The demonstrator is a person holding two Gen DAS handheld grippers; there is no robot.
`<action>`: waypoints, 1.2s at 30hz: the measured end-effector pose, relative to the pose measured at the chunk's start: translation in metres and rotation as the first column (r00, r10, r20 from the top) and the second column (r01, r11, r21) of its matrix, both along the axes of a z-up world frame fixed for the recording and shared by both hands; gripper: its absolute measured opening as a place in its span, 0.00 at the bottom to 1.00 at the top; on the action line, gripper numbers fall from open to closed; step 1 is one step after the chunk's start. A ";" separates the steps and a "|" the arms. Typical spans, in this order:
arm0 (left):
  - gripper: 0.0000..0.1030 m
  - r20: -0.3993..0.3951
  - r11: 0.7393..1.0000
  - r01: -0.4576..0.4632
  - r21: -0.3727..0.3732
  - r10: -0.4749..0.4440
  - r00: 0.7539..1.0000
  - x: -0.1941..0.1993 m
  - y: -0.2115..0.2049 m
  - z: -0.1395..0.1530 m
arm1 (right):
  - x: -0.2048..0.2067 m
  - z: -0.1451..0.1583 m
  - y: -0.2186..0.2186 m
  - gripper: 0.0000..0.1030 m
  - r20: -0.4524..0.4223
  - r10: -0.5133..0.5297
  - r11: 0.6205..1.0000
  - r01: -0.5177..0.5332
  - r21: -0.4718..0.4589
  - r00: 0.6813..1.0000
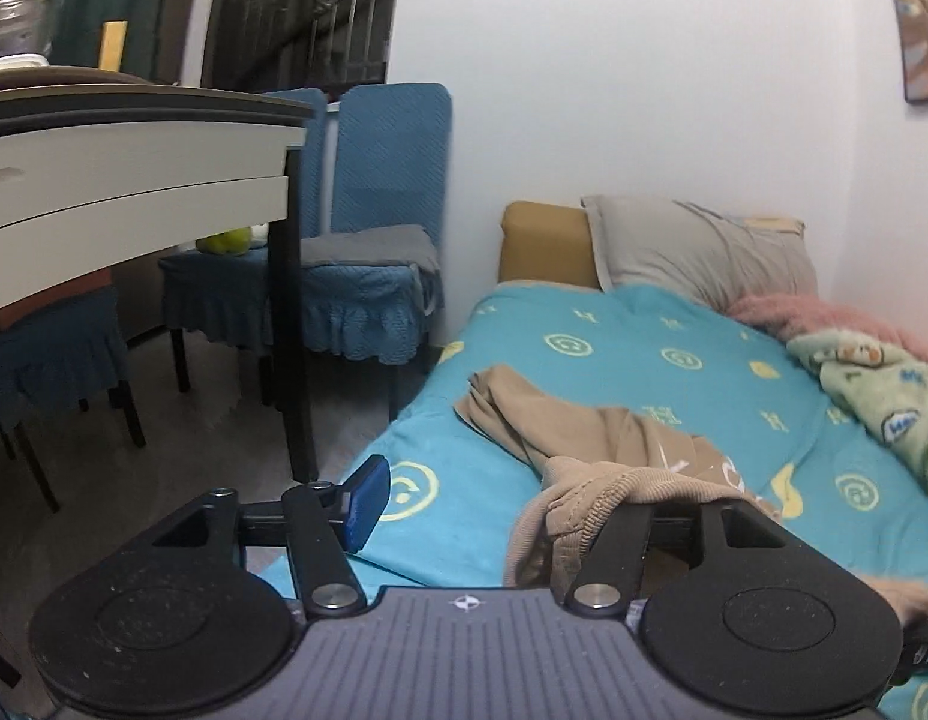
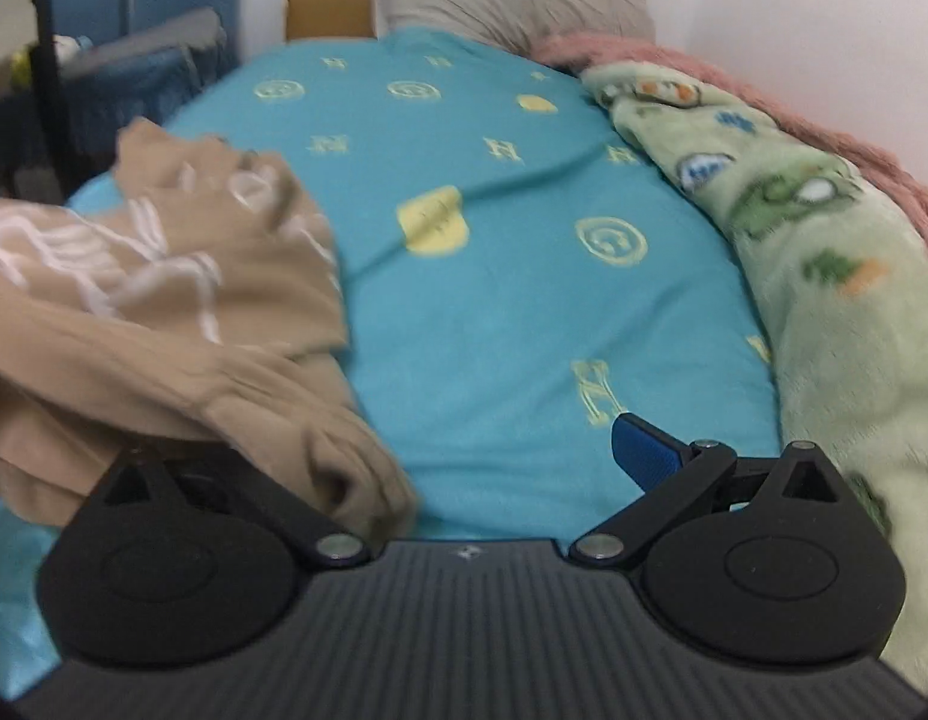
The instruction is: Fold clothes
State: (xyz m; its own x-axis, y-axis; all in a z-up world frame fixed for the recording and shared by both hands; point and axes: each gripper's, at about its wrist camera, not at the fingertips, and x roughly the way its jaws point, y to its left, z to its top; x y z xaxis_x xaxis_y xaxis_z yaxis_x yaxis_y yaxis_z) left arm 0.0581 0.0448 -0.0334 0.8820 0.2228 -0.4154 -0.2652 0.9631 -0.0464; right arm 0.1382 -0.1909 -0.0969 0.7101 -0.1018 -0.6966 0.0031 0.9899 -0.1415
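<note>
A tan sweatshirt (image 1: 589, 438) with a white print lies crumpled on the teal bedsheet (image 1: 643, 354). My left gripper (image 1: 499, 510) is open; its blue left finger pad (image 1: 365, 504) shows, and the ribbed hem (image 1: 577, 516) drapes over its right finger, which is hidden. In the right wrist view the sweatshirt (image 2: 164, 312) lies at the left, covering the left finger of my right gripper (image 2: 481, 456). That gripper is open; its blue right finger pad (image 2: 643, 450) is free above the sheet (image 2: 493, 210).
A grey pillow (image 1: 697, 246) and tan headboard (image 1: 544, 243) lie at the bed's far end. A green patterned blanket (image 2: 823, 276) and pink blanket (image 2: 763, 96) run along the wall side. A table (image 1: 134, 162) and blue-covered chairs (image 1: 368, 252) stand left of the bed.
</note>
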 end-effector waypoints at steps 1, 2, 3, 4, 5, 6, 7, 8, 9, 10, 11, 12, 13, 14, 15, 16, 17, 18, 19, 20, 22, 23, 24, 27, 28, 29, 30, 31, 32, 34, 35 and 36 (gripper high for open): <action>0.59 0.011 1.000 0.006 0.013 -0.006 1.000 -0.005 -0.001 0.007 | -0.004 0.008 -0.003 1.00 0.029 -0.030 1.000 0.030 0.009 0.999; 0.59 0.022 1.000 0.011 0.026 -0.012 1.000 -0.010 -0.003 0.013 | -0.009 0.017 -0.007 1.00 0.062 -0.060 0.998 0.059 0.019 0.996; 0.60 0.054 0.998 0.017 0.054 -0.020 0.998 -0.018 -0.007 0.021 | -0.014 0.032 -0.013 1.00 0.110 -0.091 0.995 0.088 0.038 0.990; 0.61 0.094 0.997 0.020 0.071 -0.027 0.995 -0.028 -0.010 0.030 | -0.019 0.047 -0.019 1.00 0.158 -0.123 0.992 0.115 0.058 0.980; 0.62 0.128 0.997 0.023 0.076 -0.033 0.991 -0.036 -0.013 0.041 | -0.025 0.063 -0.024 1.00 0.204 -0.149 0.988 0.136 0.077 0.968; 0.62 0.161 0.996 0.026 0.079 -0.039 0.986 -0.043 -0.015 0.052 | -0.034 0.084 -0.024 1.00 0.247 -0.146 0.988 0.128 0.087 0.958; 0.62 0.190 0.997 0.026 0.078 -0.041 0.981 -0.049 -0.016 0.066 | -0.044 0.106 -0.025 1.00 0.289 -0.144 0.988 0.121 0.096 0.946; 0.62 0.219 0.997 0.021 0.073 -0.036 0.975 -0.054 -0.017 0.082 | -0.053 0.127 -0.025 1.00 0.331 -0.142 0.988 0.113 0.106 0.933; 0.62 0.256 0.998 0.012 0.066 -0.029 0.966 -0.060 -0.018 0.101 | -0.063 0.148 -0.026 1.00 0.372 -0.140 0.988 0.105 0.114 0.918; 0.62 0.293 0.998 0.003 0.059 -0.020 0.956 -0.066 -0.018 0.120 | -0.072 0.170 -0.026 1.00 0.412 -0.138 0.988 0.096 0.123 0.901; 0.62 0.328 0.998 -0.005 0.057 -0.014 0.945 -0.073 -0.018 0.142 | -0.082 0.191 -0.027 1.00 0.452 -0.137 0.988 0.087 0.130 0.882; 0.62 0.362 0.998 -0.014 0.056 -0.007 0.932 -0.079 -0.017 0.164 | -0.092 0.213 -0.027 1.00 0.490 -0.136 0.987 0.077 0.138 0.861; 0.62 0.384 0.998 -0.013 0.060 -0.011 0.923 -0.088 -0.017 0.183 | -0.101 0.234 -0.028 1.00 0.528 -0.135 0.987 0.067 0.145 0.838; 0.63 0.403 0.998 -0.012 0.066 -0.016 0.915 -0.097 -0.017 0.202 | -0.111 0.255 -0.029 1.00 0.565 -0.134 0.987 0.057 0.152 0.814; 0.63 0.423 0.997 -0.011 0.071 -0.021 0.906 -0.107 -0.017 0.221 | -0.120 0.277 -0.029 1.00 0.600 -0.133 0.986 0.047 0.158 0.788; 0.63 0.442 0.997 -0.009 0.077 -0.026 0.897 -0.116 -0.017 0.241 | -0.130 0.298 -0.030 1.00 0.635 -0.133 0.986 0.036 0.163 0.761; 0.63 0.461 0.997 -0.008 0.082 -0.031 0.887 -0.126 -0.017 0.260 | -0.139 0.319 -0.030 1.00 0.668 -0.133 0.985 0.025 0.168 0.732; 0.63 0.479 0.996 -0.007 0.088 -0.036 0.877 -0.135 -0.017 0.279 | -0.149 0.341 -0.031 1.00 0.700 -0.133 0.985 0.014 0.173 0.702; 0.63 0.498 0.996 -0.007 0.093 -0.041 0.866 -0.144 -0.017 0.298 | -0.158 0.362 -0.031 1.00 0.730 -0.133 0.984 0.003 0.177 0.670; 0.65 0.516 0.995 -0.006 0.099 -0.046 0.855 -0.154 -0.017 0.317 | -0.168 0.381 -0.032 1.00 0.755 -0.133 0.984 -0.007 0.180 0.642; 0.70 0.551 0.994 -0.005 0.110 -0.057 0.832 -0.173 -0.017 0.355 | -0.186 0.399 -0.036 1.00 0.768 -0.124 0.985 -0.013 0.170 0.629; 0.72 0.569 0.993 -0.005 0.116 -0.062 0.820 -0.182 -0.017 0.374 | -0.195 0.408 -0.038 1.00 0.773 -0.120 0.986 -0.016 0.166 0.622; 0.73 0.569 0.994 0.006 0.113 -0.069 0.820 -0.189 -0.019 0.384 | -0.204 0.417 -0.040 1.00 0.779 -0.115 0.987 -0.019 0.161 0.616; 0.74 0.563 0.994 0.040 0.100 -0.090 0.822 -0.207 -0.024 0.410 | -0.232 0.443 -0.046 1.00 0.797 -0.102 0.989 -0.027 0.147 0.596; 0.74 0.561 0.994 0.051 0.096 -0.096 0.822 -0.213 -0.026 0.418 | -0.241 0.452 -0.048 1.00 0.802 -0.097 0.989 -0.030 0.142 0.589; 0.76 0.559 0.994 0.063 0.091 -0.103 0.823 -0.219 -0.027 0.427 | -0.249 0.460 -0.050 1.00 0.807 -0.093 0.990 -0.031 0.137 0.583; 0.77 0.549 0.994 0.072 0.086 -0.108 0.829 -0.219 -0.028 0.429 | -0.247 0.461 -0.053 1.00 0.805 -0.091 0.991 -0.029 0.133 0.586; 0.78 0.529 0.994 0.082 0.075 -0.110 0.842 -0.209 -0.024 0.428 | -0.237 0.457 -0.053 1.00 0.793 -0.082 0.992 -0.030 0.125 0.604; 0.78 0.508 0.994 0.092 0.062 -0.111 0.854 -0.198 -0.019 0.427 | -0.227 0.453 -0.053 1.00 0.780 -0.073 0.993 -0.031 0.118 0.621; 0.78 0.464 0.994 0.108 0.028 -0.109 0.879 -0.166 -0.012 0.413 | -0.207 0.445 -0.052 1.00 0.754 -0.056 0.994 -0.032 0.102 0.655; 0.78 0.445 0.993 0.115 0.010 -0.108 0.889 -0.145 -0.007 0.404 | -0.196 0.439 -0.052 1.00 0.740 -0.049 0.995 -0.034 0.096 0.671; 0.78 0.423 0.993 0.121 0.004 -0.111 0.899 -0.124 -0.004 0.392 | -0.179 0.426 -0.053 1.00 0.727 -0.048 0.994 -0.036 0.099 0.685</action>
